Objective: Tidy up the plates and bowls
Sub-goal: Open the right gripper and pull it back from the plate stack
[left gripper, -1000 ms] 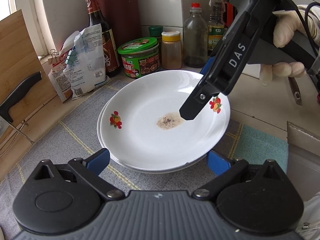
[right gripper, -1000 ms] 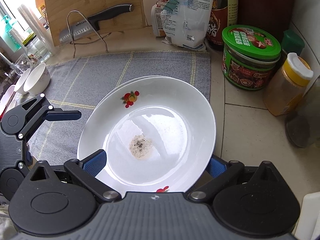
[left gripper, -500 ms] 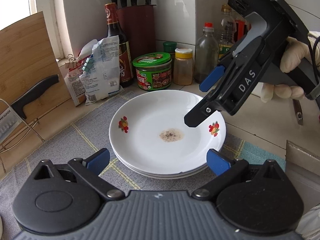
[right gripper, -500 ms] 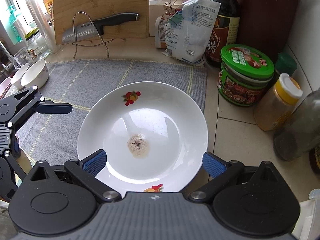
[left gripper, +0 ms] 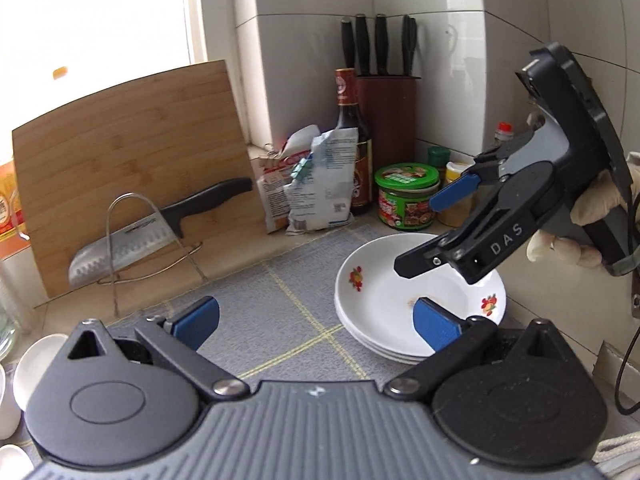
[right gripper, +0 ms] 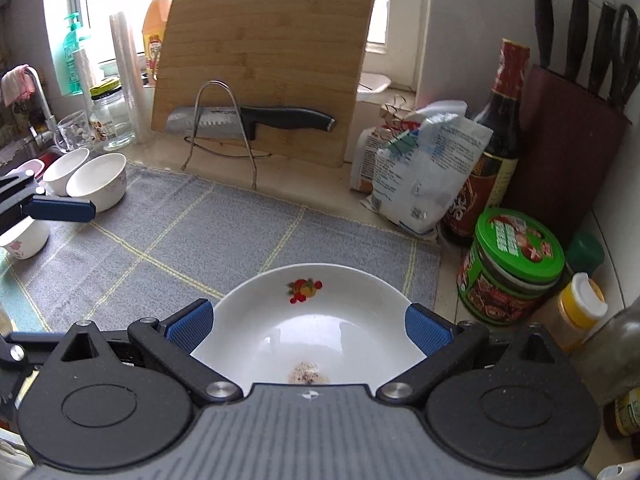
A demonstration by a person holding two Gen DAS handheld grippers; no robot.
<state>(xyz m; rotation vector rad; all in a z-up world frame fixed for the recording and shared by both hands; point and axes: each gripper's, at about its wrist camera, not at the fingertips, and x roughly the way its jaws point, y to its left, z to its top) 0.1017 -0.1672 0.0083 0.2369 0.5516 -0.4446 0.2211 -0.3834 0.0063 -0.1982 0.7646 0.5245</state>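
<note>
The counter runs along a tiled wall and carries a grey mat, with a wooden cutting board leaning at the back and a cleaver on a wire stand in front of it. Jars, a sauce bottle and a knife block crowd the corner.

At the mat's corner end sits the stack of plates, white with small fruit prints; the top plate shows a speckled smear in its middle. A second ago both cameras sat close over this stack; now both have drawn back and up, so the stack looks smaller in the left view and slides under the lower edge of the right view. Judging from that, the plates are stacked and released, and this part of the job looks done.

The white bowls stand at the far end of the mat, well apart from the plates, and probably come next.

The right hand-held gripper hangs above the plates, held by a gloved hand, its blue pads spread apart and empty. The left hand-held gripper is likewise spread wide, holding nothing, over the mat beside the stack.
</note>
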